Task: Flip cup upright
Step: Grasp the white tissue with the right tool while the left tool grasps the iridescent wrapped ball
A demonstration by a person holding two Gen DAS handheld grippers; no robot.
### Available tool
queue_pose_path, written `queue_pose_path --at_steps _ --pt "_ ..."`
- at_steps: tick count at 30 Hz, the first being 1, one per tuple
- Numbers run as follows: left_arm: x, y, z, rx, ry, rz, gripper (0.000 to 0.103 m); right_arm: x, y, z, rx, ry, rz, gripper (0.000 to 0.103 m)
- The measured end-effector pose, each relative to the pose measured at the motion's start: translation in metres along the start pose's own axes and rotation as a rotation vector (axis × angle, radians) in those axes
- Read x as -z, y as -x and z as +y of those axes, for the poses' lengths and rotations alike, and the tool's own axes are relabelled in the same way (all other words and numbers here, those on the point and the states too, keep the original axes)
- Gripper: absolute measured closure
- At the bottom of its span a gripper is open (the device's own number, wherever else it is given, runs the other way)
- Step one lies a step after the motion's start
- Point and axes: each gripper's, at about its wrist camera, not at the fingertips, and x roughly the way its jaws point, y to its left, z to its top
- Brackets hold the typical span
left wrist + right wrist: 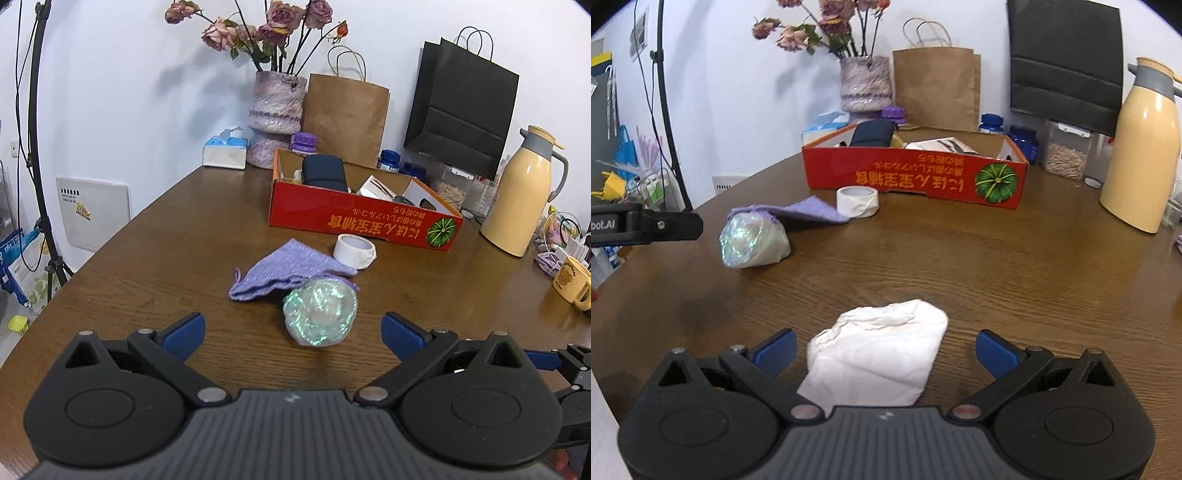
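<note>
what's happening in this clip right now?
A person holds two grippers over a wooden table. The left gripper is open, fingers either side of an iridescent cup that lies on its side, base toward the camera, rim tucked under a purple cloth. The right gripper is open too, over a crumpled white tissue. Nothing is gripped yet.

The worktop was dark grained wood with a soft sheen. On it the cup looked glossy and iridescent, the purple cloth at its 11 o'clock ribbed and matt. The white tissue was crumpled matt paper.
</note>
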Motion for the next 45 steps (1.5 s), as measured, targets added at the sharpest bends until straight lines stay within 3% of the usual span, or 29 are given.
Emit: queue_pose_path --at_steps 7,22,26,29,45 --pt "0.006 -0.001 0.009 0.011 0.012 0.012 0.0 0.005 -0.02 0.009 0.0 0.016 0.074 0.0" --pt "0.01 -0.008 0.014 0.018 0.03 0.034 0.0 0.0 -0.03 0.01 0.001 0.015 0.046 0.0" --pt "0.01 -0.008 0.015 0.016 0.029 0.037 0.0 0.0 -0.026 0.01 0.004 0.013 0.023 0.02" --pt "0.009 -0.009 0.014 0.016 0.028 0.04 0.0 0.001 -0.024 0.009 0.004 0.012 0.014 0.026" --pt "0.01 -0.019 0.002 0.009 0.007 0.066 0.0 0.001 -0.019 0.004 -0.004 0.007 -0.024 0.034"
